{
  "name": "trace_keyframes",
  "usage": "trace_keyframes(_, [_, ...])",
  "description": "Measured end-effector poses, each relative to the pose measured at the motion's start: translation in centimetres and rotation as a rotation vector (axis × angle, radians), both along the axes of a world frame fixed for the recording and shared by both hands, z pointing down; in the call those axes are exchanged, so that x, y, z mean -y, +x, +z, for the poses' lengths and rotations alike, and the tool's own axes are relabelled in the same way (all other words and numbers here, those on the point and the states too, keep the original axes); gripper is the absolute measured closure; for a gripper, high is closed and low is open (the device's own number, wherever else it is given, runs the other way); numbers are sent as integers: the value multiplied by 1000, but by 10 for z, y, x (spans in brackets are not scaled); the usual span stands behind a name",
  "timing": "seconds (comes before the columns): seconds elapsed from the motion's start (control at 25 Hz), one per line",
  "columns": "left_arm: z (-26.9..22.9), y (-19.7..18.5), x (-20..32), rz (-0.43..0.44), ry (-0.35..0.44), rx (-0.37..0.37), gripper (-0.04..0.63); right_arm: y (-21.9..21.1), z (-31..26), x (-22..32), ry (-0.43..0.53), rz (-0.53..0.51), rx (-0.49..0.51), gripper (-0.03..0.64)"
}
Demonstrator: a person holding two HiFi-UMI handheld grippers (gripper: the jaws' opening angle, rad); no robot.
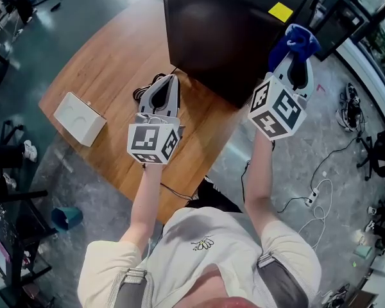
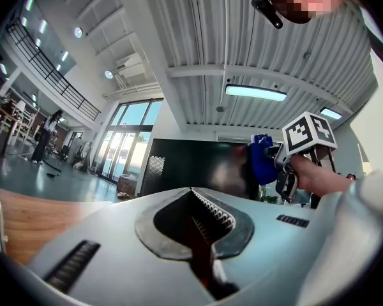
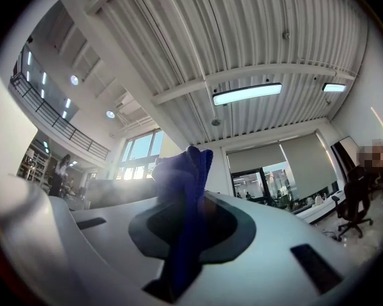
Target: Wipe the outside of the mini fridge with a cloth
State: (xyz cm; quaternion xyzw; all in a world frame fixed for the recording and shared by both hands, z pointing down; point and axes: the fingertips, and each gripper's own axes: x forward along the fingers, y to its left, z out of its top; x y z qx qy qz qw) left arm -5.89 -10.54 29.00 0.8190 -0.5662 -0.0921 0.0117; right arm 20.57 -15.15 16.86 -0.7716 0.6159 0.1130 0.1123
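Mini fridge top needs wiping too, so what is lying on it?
A yellow square lies on the mini fridge top near its right edge. The far part runs out of the head view, and the blue cloth in the right gripper hides part of that edge.

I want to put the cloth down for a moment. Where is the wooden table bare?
Bare wood lies between the white box and the mini fridge, across the far left part of the table. Crowded: the black cables by the fridge's corner, beside the left claw.
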Motion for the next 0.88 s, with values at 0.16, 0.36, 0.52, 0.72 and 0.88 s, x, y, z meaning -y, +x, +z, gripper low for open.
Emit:
trace_keyframes(0.16, [4, -3, 4, -9, -4, -2, 591, -25, 2, -13, 23, -96, 53, 555])
trace_keyframes(0.36, [11, -23, 7, -39, -8, -14, 591, -122, 19, 3, 6, -373, 80, 555])
trace_keyframes(0.52, [13, -43, 14, -66, -6, -12, 591, -186, 24, 38, -12, -503, 105, 555])
trace_keyframes(0.72, [19, -74, 15, -107, -21, -10, 591, -257, 26, 95, -47, -544, 73, 555])
trace_keyframes(0.88, [28, -94, 14, -138, -36, 21, 591, -297, 34, 144, -114, -532, 50, 555])
